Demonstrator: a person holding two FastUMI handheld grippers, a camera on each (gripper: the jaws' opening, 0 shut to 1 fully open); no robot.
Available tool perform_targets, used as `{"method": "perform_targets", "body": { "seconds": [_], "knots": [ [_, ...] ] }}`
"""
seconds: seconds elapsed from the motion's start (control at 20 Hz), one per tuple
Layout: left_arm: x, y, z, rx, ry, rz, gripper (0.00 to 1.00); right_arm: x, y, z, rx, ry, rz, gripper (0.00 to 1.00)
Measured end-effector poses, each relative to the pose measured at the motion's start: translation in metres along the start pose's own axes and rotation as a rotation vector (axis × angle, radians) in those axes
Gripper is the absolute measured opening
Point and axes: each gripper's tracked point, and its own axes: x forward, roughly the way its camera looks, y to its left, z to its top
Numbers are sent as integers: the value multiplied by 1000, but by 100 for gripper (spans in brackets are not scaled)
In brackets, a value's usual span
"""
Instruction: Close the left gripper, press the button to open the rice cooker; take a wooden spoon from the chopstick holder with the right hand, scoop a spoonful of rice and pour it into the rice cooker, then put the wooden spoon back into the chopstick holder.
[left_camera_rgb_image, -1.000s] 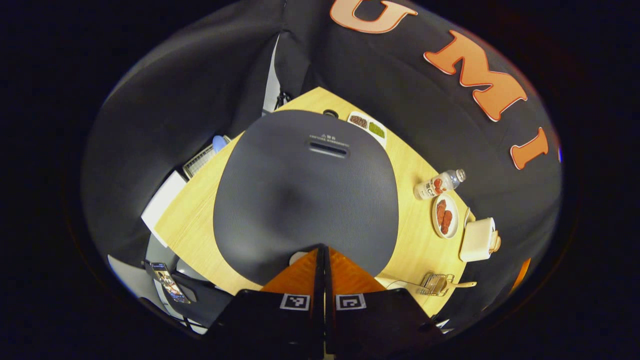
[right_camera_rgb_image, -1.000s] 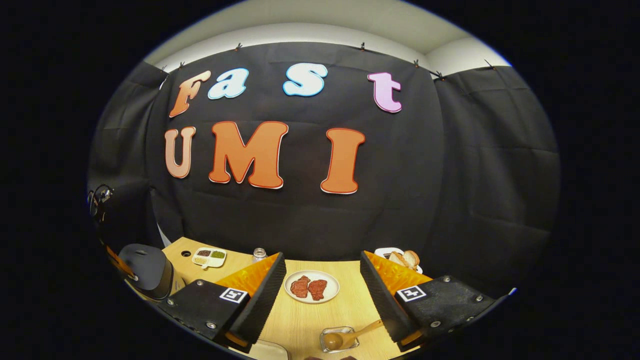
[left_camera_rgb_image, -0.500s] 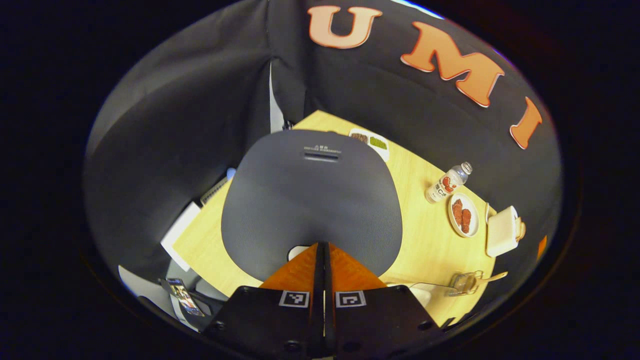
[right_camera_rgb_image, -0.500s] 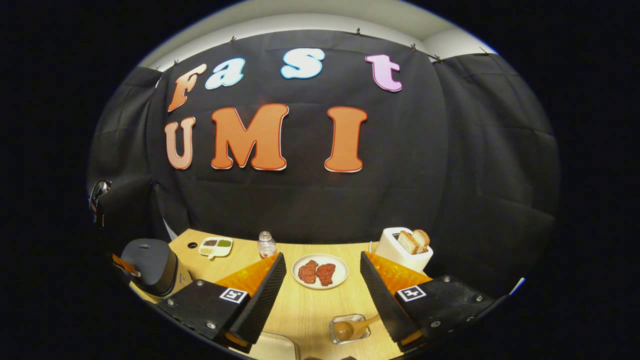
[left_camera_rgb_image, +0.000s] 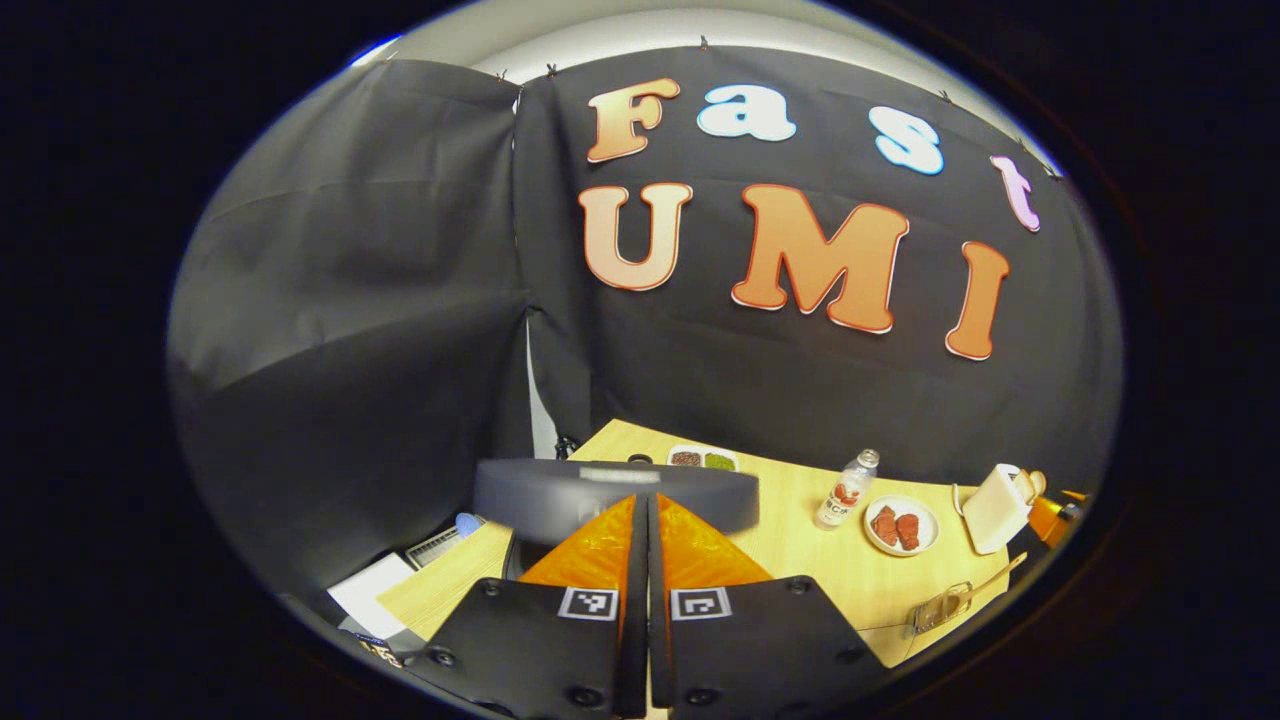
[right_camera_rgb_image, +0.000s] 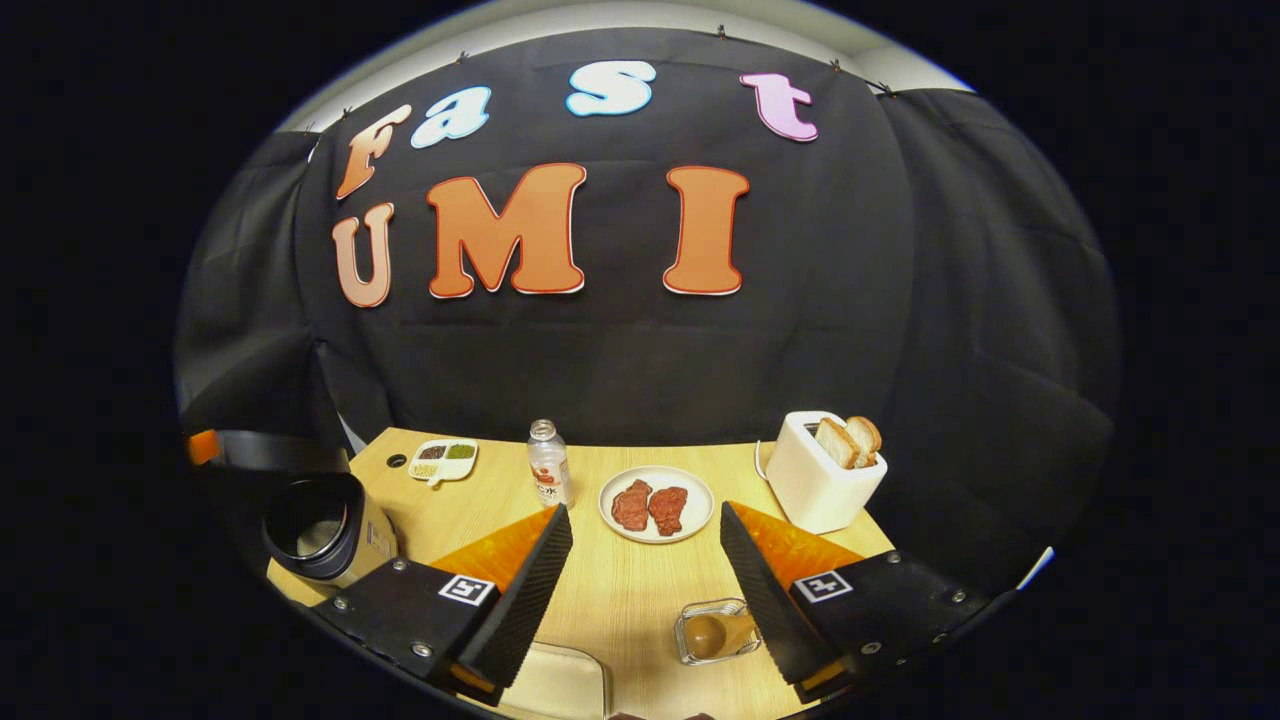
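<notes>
Left gripper (left_camera_rgb_image: 640, 520): fingers pressed together, holding nothing; half a second earlier it looked down on the shut lid, now it faced level.
Rice cooker (right_camera_rgb_image: 325, 525): at nine o'clock in the right gripper view, lid (left_camera_rgb_image: 615, 495) sprung up, pot open.
Right gripper (right_camera_rgb_image: 645, 560): spread wide, empty.
Wooden spoon (right_camera_rgb_image: 712, 634): in the chopstick holder (right_camera_rgb_image: 720, 630) at six o'clock, just beside its finger.
Meaning: button step apparently finished; fetching the spoon likely next.

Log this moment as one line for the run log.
rice cooker: lid up, pot open | left tool: shut, empty | right tool: open, empty | wooden spoon: in chopstick holder | step: grab spoon
</notes>
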Motion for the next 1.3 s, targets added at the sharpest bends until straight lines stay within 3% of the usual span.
{"method": "perform_targets", "body": {
  "seconds": [0.1,0.15,0.2,0.25,0.45,0.7,0.95,1.15,1.2,1.3],
  "knots": [
    [-9,-11,-2,52,-21,-26,5,2,-8,-10,8,25,-12,93],
    [-14,-16,2,73,-46,-38,20,4,-13,-16,15,41,-17,93],
    [-16,-19,7,96,-68,-51,25,6,-18,-22,22,57,-24,93],
    [-21,-23,15,114,-101,-58,43,9,-25,-28,27,71,-34,93],
    [-37,-28,30,150,-192,-42,86,18,-55,-53,46,127,-84,93],
    [-53,-47,30,159,-242,-77,85,24,-97,-97,89,229,-148,93],
    [-60,-59,30,168,-252,-76,98,32,-124,-140,141,307,-189,94],
    [-66,-70,40,167,-257,-68,99,49,-135,-165,162,345,-185,89],
    [-69,-72,40,171,-260,-65,92,60,-135,-167,182,333,-170,88],
    [-75,-75,37,183,-259,-55,92,82,-127,-170,248,314,-109,77]
  ]
}}
